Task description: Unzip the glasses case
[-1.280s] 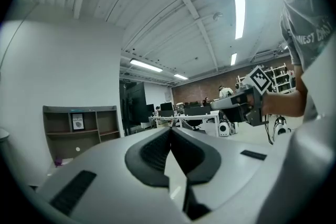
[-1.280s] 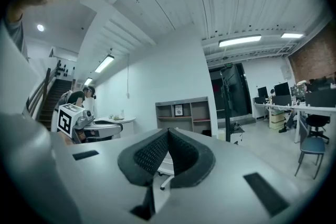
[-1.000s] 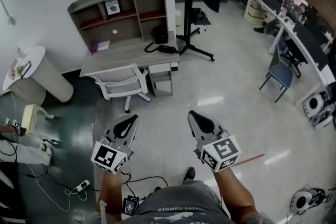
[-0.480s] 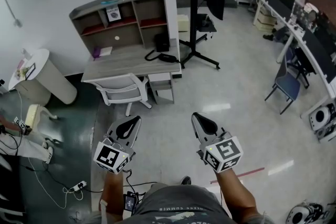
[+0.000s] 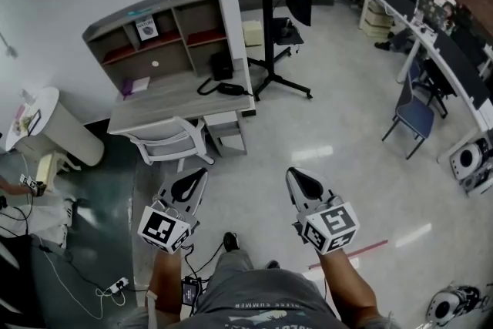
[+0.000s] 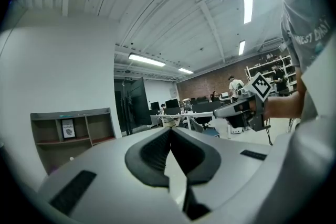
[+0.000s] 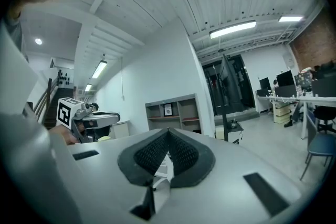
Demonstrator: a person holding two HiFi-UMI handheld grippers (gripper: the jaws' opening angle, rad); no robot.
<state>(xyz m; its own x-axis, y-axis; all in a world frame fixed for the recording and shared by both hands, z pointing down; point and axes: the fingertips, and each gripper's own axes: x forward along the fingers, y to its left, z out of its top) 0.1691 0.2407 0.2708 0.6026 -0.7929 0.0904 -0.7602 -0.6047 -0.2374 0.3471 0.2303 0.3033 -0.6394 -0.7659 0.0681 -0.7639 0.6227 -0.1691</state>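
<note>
I cannot make out a glasses case in any view. Both grippers are held level over the floor, pointing toward a grey desk (image 5: 173, 100). My left gripper (image 5: 202, 172) is shut with nothing between its jaws; in the left gripper view its dark pads (image 6: 157, 152) meet at the tip. My right gripper (image 5: 291, 172) is likewise shut and empty, its pads (image 7: 181, 155) pressed together. Each gripper shows in the other's view: the right gripper (image 6: 216, 111) and the left gripper (image 7: 116, 118). Small dark objects (image 5: 223, 65) with a cord lie on the desk.
A white chair (image 5: 166, 142) stands at the desk, below a shelf unit (image 5: 154, 27). A black stand (image 5: 271, 27) rises to the desk's right. A round white table (image 5: 42, 115) is at the left, cables (image 5: 115, 285) lie on the floor, a blue chair (image 5: 412, 115) at the right.
The desk and shelf have shifted left in the head view as the person walks; a shoe now shows between the arms. Both grippers stay shut and keep their pose.
</note>
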